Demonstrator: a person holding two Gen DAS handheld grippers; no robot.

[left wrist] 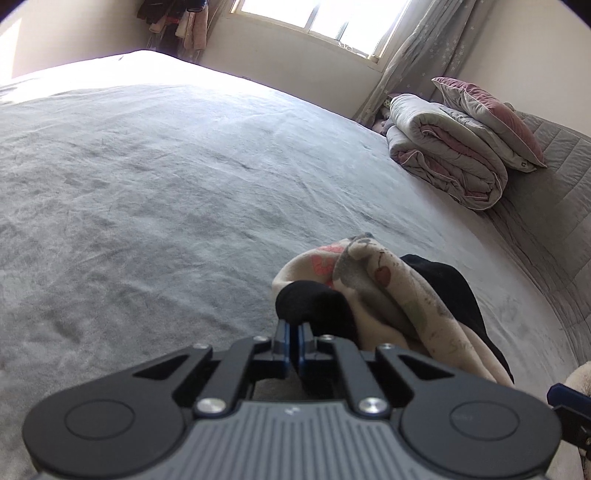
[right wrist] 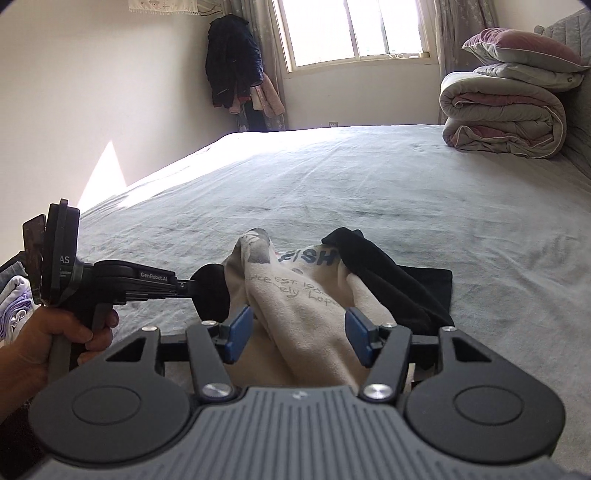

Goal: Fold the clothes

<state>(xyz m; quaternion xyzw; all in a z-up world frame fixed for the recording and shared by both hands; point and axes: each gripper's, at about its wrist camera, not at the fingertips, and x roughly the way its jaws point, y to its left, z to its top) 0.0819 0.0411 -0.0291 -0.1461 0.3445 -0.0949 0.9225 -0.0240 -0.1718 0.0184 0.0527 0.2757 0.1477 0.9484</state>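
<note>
Through my left wrist camera, the left gripper (left wrist: 294,338) has its blue fingers pinched on a black cuff of the cream printed fleece sweatshirt (left wrist: 373,280), bunched at near right on the grey, softly wrinkled bed sheet (left wrist: 166,177).

Through my right wrist camera, the right gripper (right wrist: 297,334) stands wide apart astride the sweatshirt's cream fabric, gripping nothing. A hand (right wrist: 55,339) holds the left gripper's handle at near left. A rolled quilted duvet (right wrist: 506,122) lies far right.

Grey bed (right wrist: 406,192); rolled quilt (right wrist: 502,122) under pillow (right wrist: 524,48); window (right wrist: 354,29); dark jacket (right wrist: 232,59) hanging in corner.
</note>
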